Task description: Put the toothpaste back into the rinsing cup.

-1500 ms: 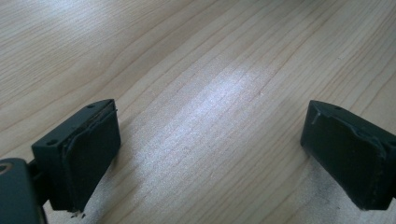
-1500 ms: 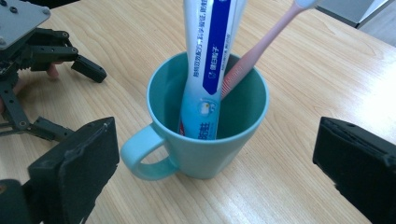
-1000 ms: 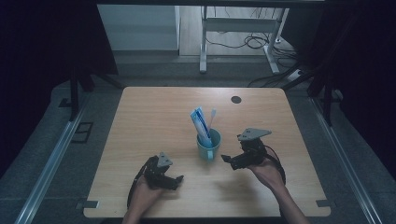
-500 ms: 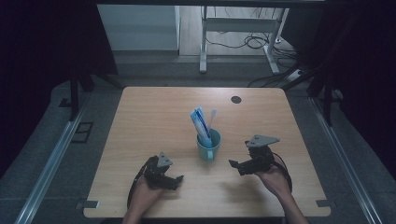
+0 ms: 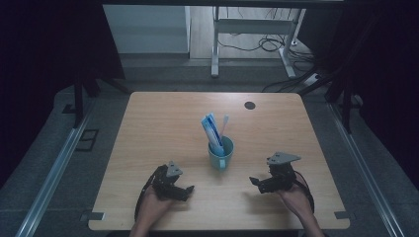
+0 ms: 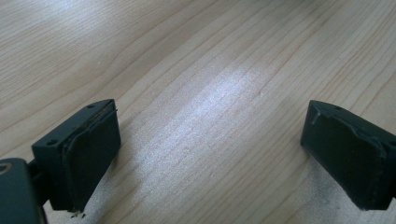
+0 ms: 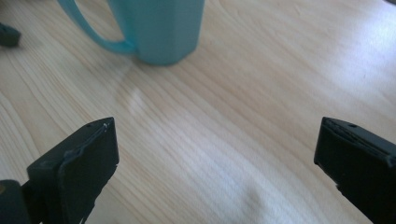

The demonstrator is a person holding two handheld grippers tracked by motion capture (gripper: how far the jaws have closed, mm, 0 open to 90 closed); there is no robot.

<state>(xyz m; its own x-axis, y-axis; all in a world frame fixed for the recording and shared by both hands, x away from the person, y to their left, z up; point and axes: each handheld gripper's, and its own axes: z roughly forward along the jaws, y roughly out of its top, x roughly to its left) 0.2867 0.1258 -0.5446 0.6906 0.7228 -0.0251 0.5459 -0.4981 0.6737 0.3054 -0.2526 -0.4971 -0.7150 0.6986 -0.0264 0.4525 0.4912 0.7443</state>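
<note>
left gripper (image 5: 185,190) low, fingers apart | right gripper (image 5: 257,182) facing mug (image 5: 221,154), fingers apart

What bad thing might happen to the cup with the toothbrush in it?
The teal mug carries a tall toothpaste tube and a toothbrush that lean above its rim, so it may be top-heavy. If the right hand-held gripper, open and pointing at it, bumps the side or handle, the mug could tip and spill them.

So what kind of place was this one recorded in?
Most likely a lab or a recording setup, not a home. A bare wooden table stands between dark curtains, with cables loose on the floor behind it by a metal desk frame. The only prop is a teal mug holding a toothpaste tube and a toothbrush.
</note>
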